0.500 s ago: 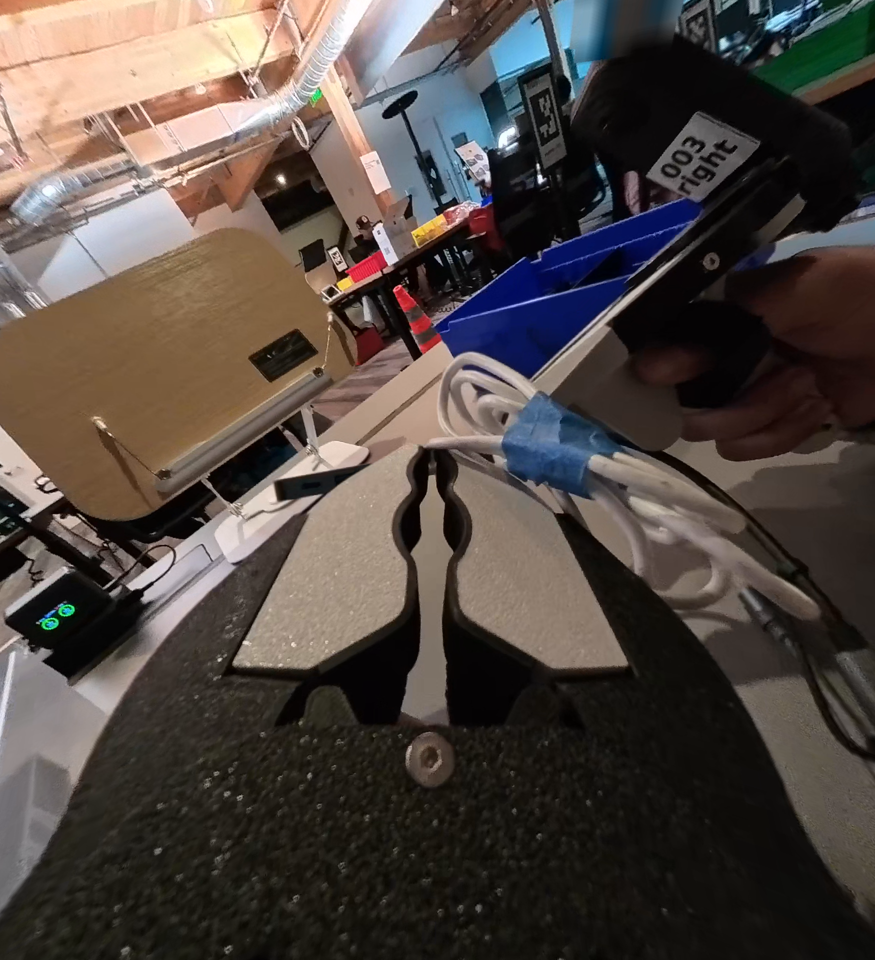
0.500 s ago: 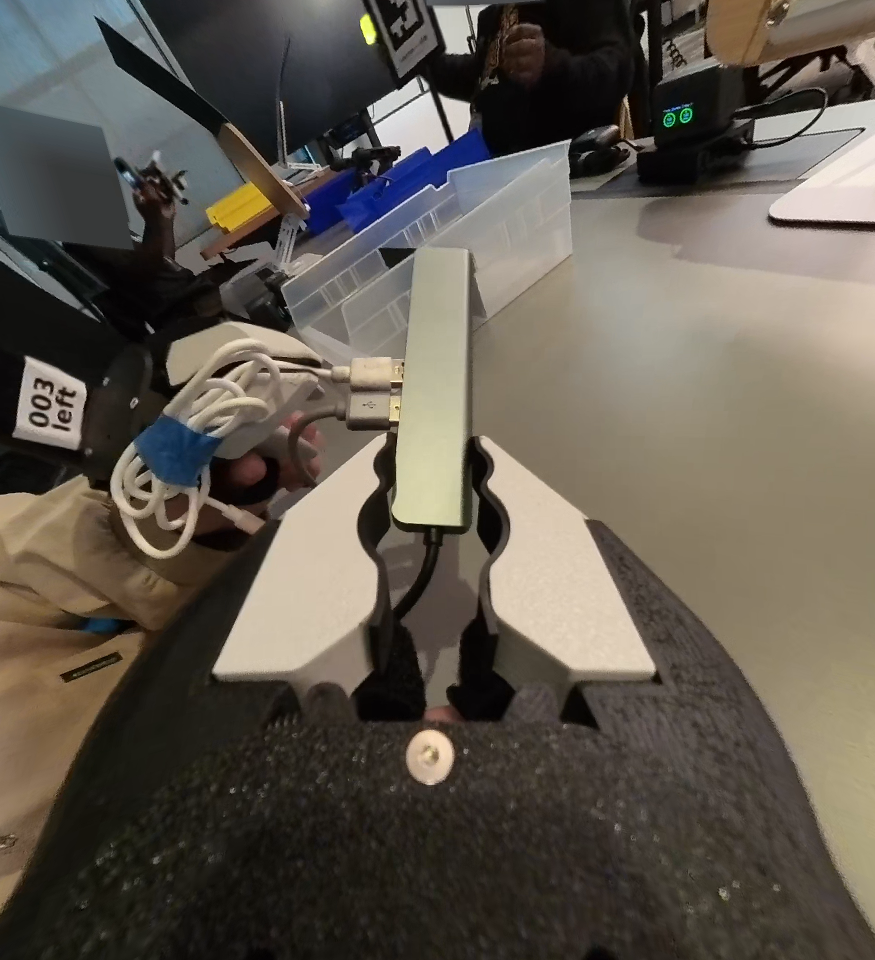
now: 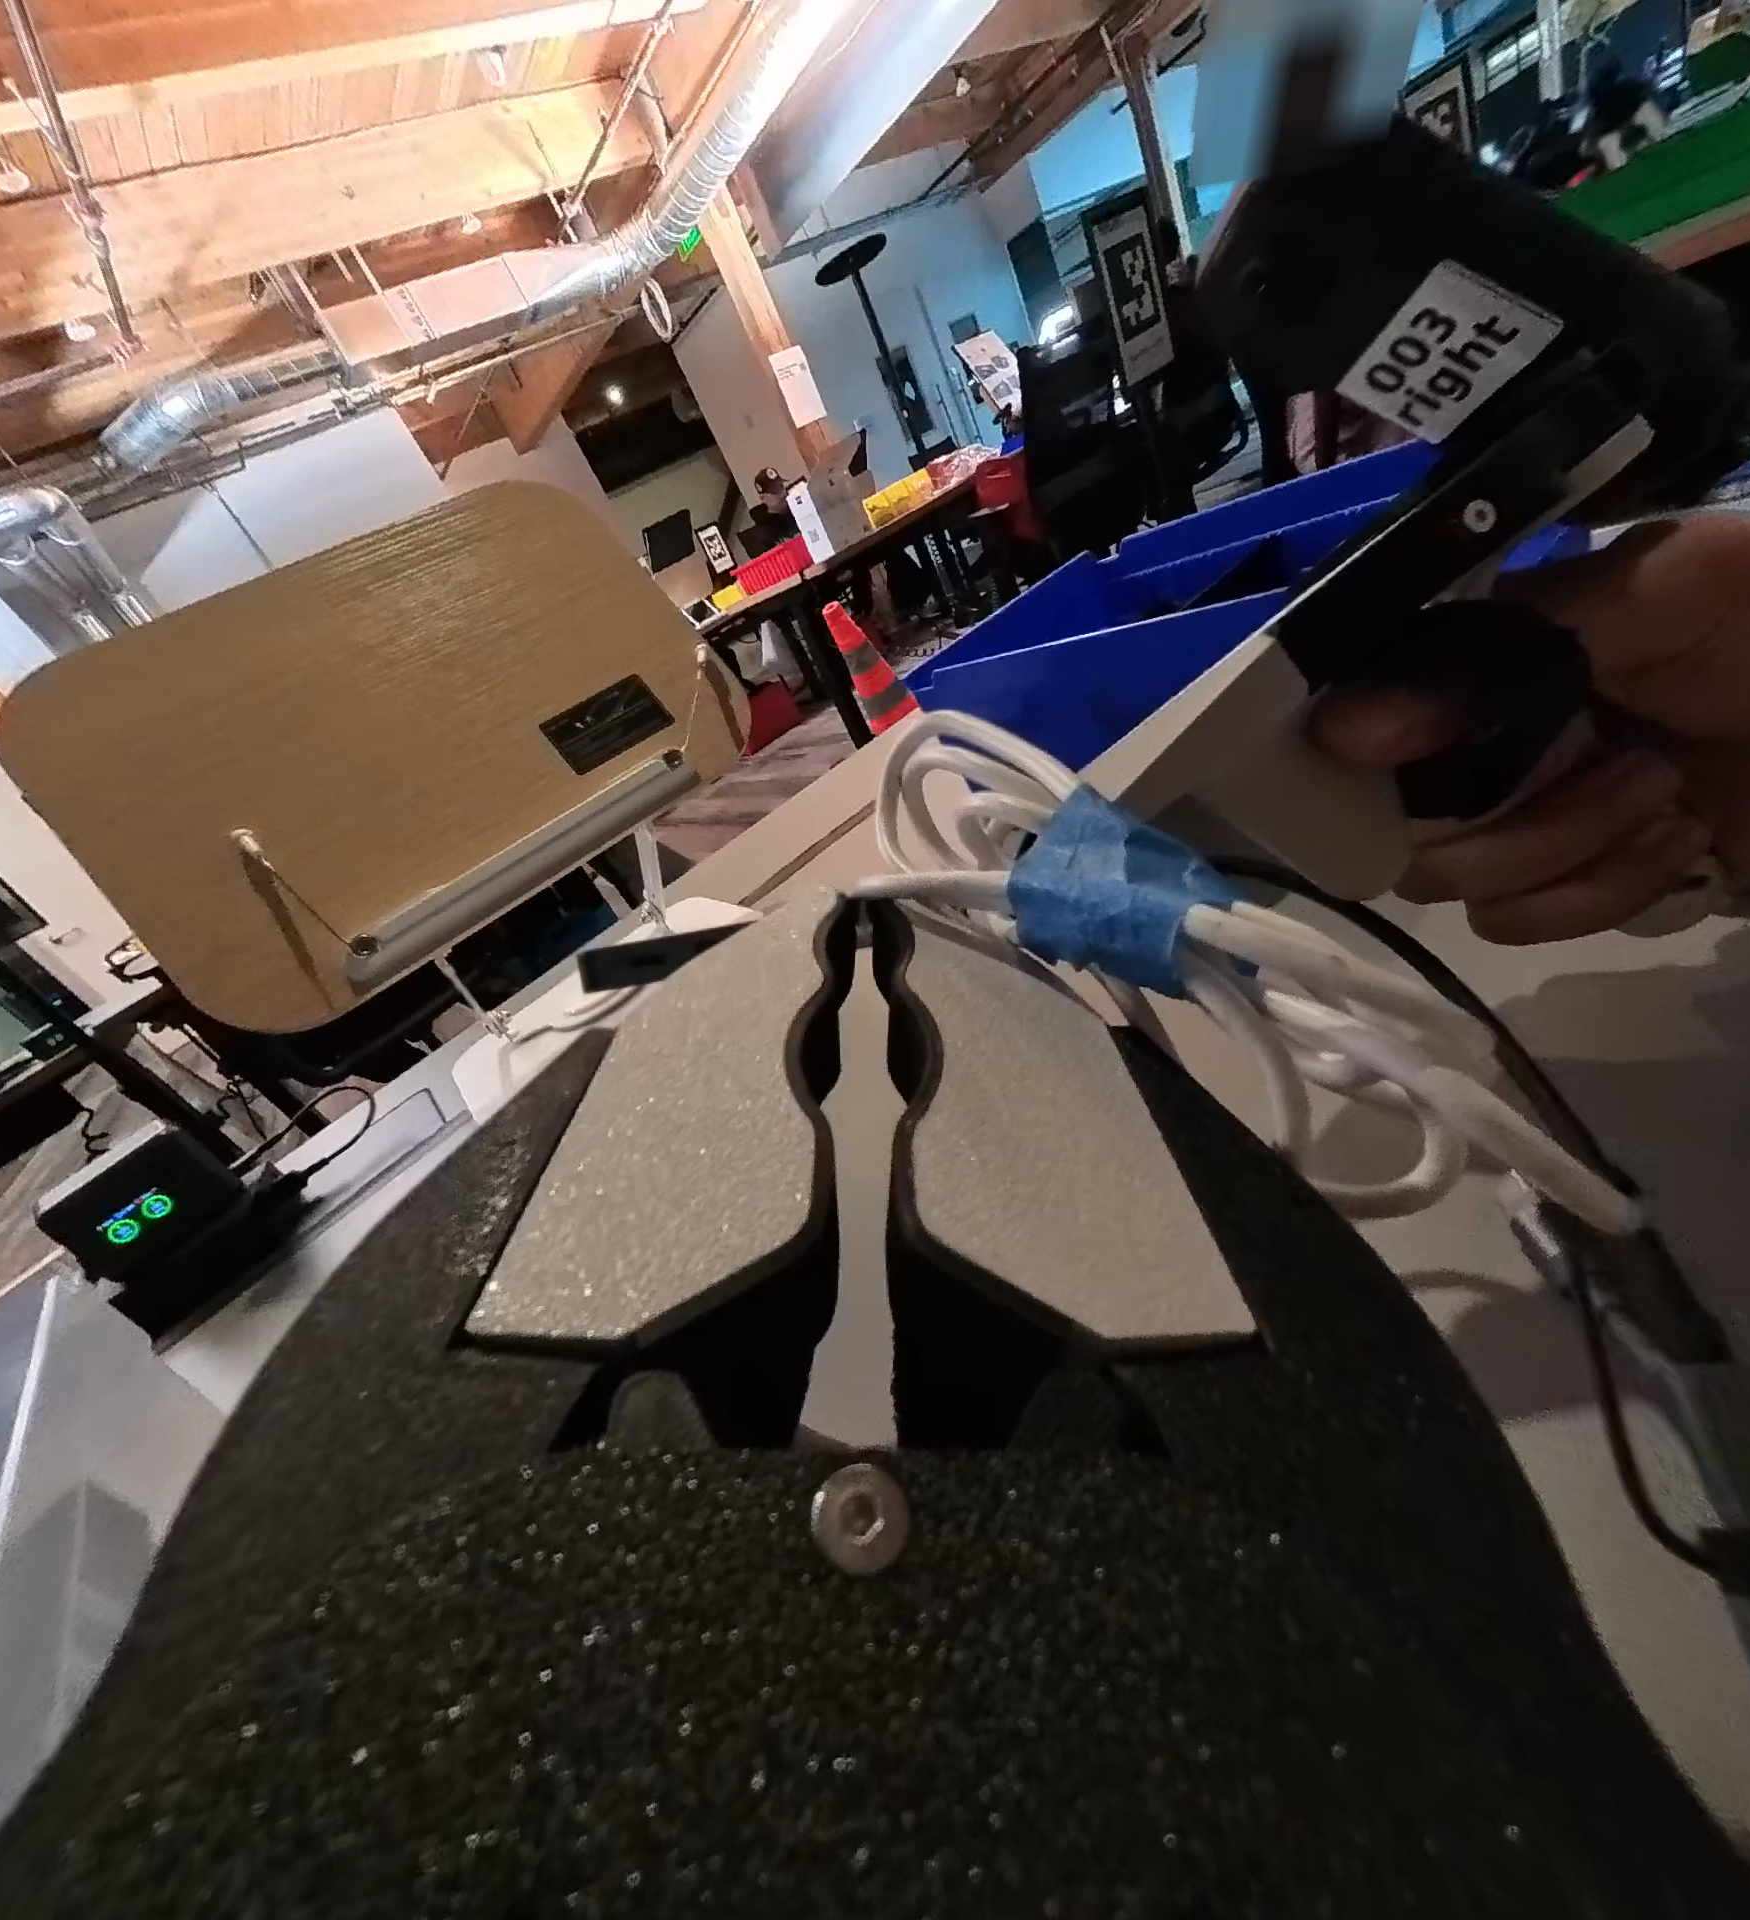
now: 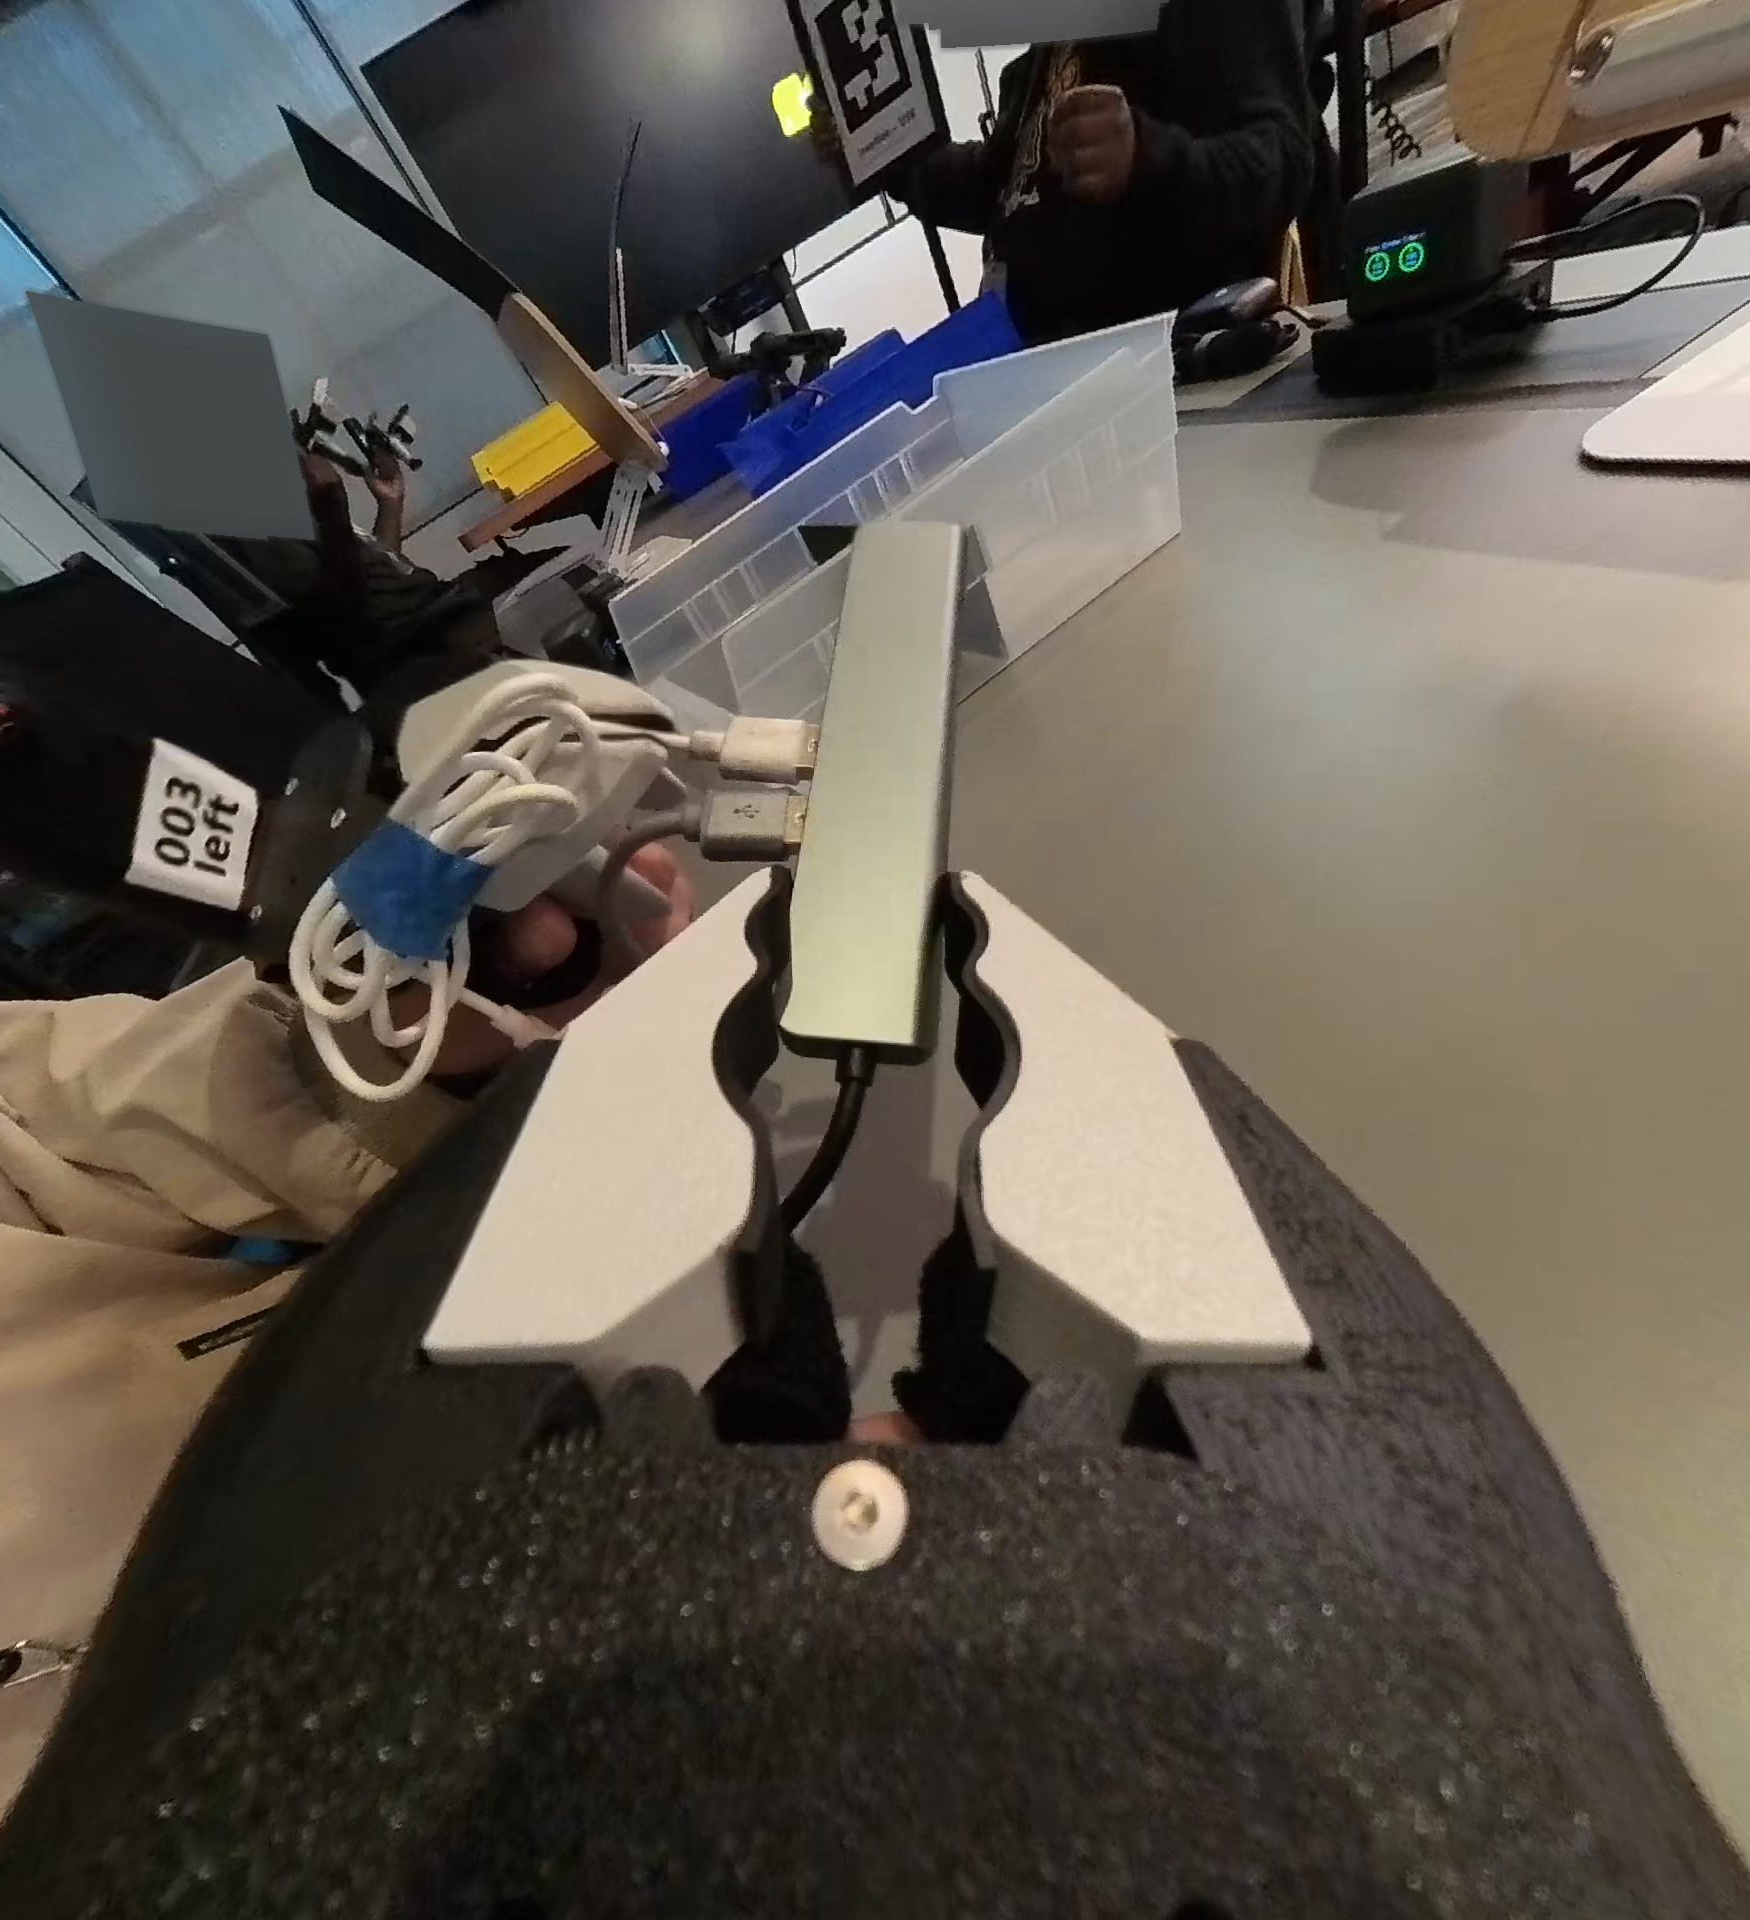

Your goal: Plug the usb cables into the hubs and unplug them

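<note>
Clamping the near end of a slim grey metal USB hub (image 4: 881, 790), the right gripper (image 4: 866, 914) holds it lifted above the grey tabletop (image 4: 1422, 831), its long axis running from 6 o'clock up toward 12 o'clock in the right wrist view, with a black lead leaving its near end between the fingers. Two plugs sit in the hub's left edge, pointing out toward 9 o'clock: a white USB plug (image 4: 762, 746) above and a grey USB plug (image 4: 746, 823) just below it, both looking seated.

At about 9 o'clock from the hub comes the left gripper (image 4: 642, 769), clearly the nearer one to those plugs. Its fingers look pinched on the thin white cable right behind the white plug; in its own view the jaws are all but closed on that strand at the tips. A coiled white cable bundle bound with blue tape (image 3: 1110, 920) hangs just beside it.

My judgement: the coming pull must run straight out toward 9 o'clock, square to the hub's length.
</note>
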